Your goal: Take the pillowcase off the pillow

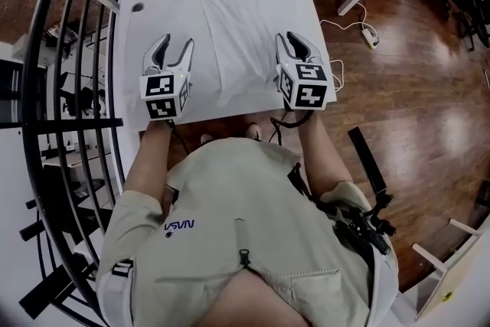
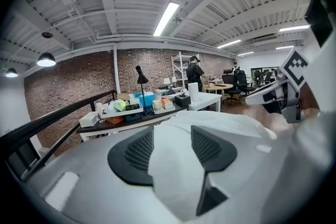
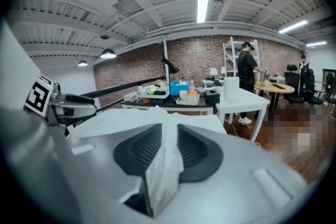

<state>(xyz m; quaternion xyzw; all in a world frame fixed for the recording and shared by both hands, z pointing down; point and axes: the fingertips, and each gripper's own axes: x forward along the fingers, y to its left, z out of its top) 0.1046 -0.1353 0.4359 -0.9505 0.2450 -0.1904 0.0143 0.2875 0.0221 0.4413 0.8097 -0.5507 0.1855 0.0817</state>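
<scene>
Head view. Pillow [image 1: 233,31] flat on white bench [image 1: 306,8]. Left tool [image 1: 175,44] at pillow's near left edge, right tool [image 1: 297,48] at its near right edge, both pointing away from the body, well apart from each other.

Left gripper view. Clamped on a broad band of pillowcase [image 2: 176,181], white cloth filling the gap from pad to pad and running on to the pillow beyond. Right tool at the far right.

Right gripper view. Pinched on 1 thin upright fold of pillowcase, cloth touching both pads. Left tool at the far left. Brick wall [image 3: 210,55] behind.
</scene>
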